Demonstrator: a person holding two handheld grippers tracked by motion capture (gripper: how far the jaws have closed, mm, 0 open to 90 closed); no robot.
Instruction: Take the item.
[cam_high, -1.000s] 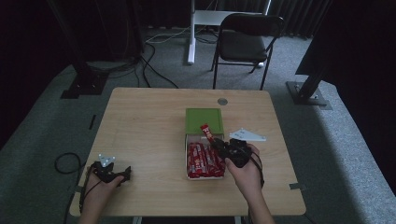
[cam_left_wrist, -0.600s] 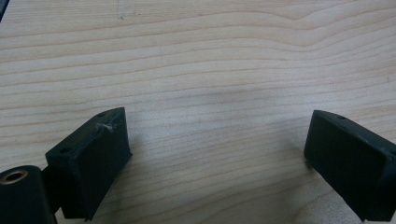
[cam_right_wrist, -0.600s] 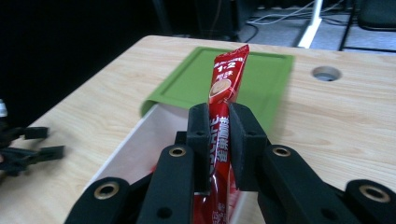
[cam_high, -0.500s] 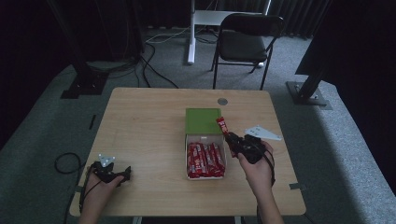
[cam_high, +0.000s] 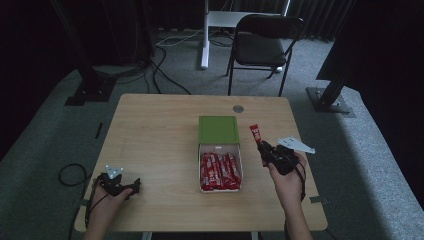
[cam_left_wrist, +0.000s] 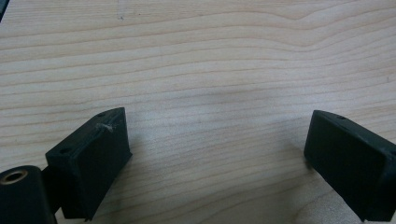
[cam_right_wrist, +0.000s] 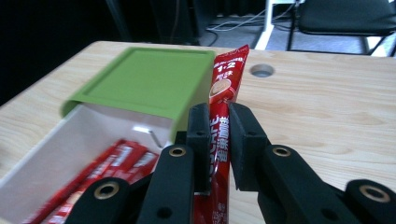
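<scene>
Right gripper (cam_high: 263, 150): fingers clamped on red sachet (cam_high: 256, 135), carried rightward off the box (cam_high: 220, 186), over bench (cam_high: 160, 130).
Left gripper (cam_high: 131, 186): fingers spread, empty, resting.
Meaning: sachet extracted; set-down judged next.

The high view is dim, with black surroundings and soft light from the far side of the room on the tabletop (cam_high: 160, 135). The left gripper view is evenly lit and sharp, faint shadows lying under its tool's jaws. The right gripper view blurs slightly at the near box (cam_right_wrist: 70, 154).
</scene>
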